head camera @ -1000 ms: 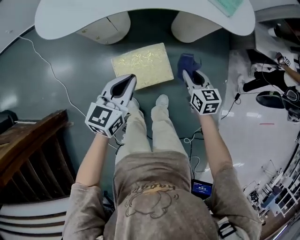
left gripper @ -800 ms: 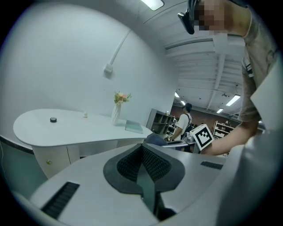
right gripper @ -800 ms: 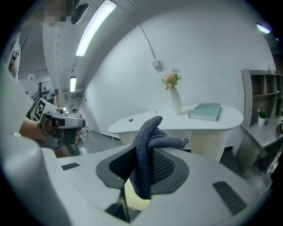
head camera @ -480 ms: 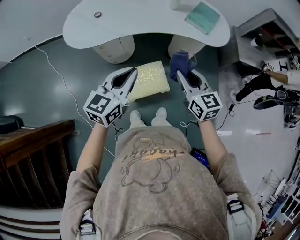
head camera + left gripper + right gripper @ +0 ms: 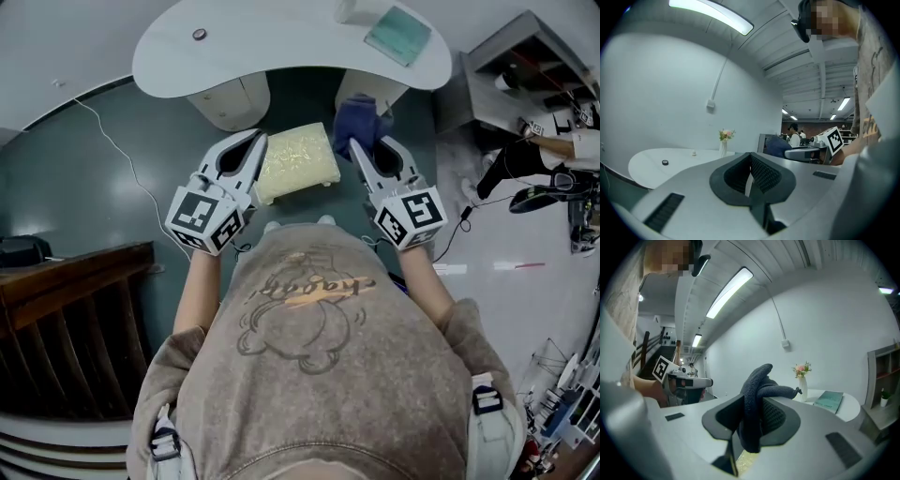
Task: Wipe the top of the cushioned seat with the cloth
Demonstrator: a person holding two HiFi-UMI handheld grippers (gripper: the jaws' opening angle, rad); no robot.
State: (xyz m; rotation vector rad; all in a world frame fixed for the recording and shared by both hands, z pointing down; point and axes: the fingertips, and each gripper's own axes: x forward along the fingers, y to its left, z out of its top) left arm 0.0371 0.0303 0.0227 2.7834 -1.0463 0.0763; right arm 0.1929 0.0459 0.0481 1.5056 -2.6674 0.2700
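Now the person leans further forward than a second ago: the legs have gone under the torso, and both grippers ride higher, near the desk (image 5: 281, 47). The yellow seat (image 5: 305, 155) lies on the floor just below the desk's edge, between the grippers. The left gripper (image 5: 257, 141) overlaps its left edge. The right gripper (image 5: 358, 146) pinches the dark blue cloth (image 5: 361, 117) in its fingers, beside the seat's right end. The left gripper view shows its fingers pressed together on nothing. Only the gripper views make out the vase (image 5: 723, 140) of flowers on the desk.
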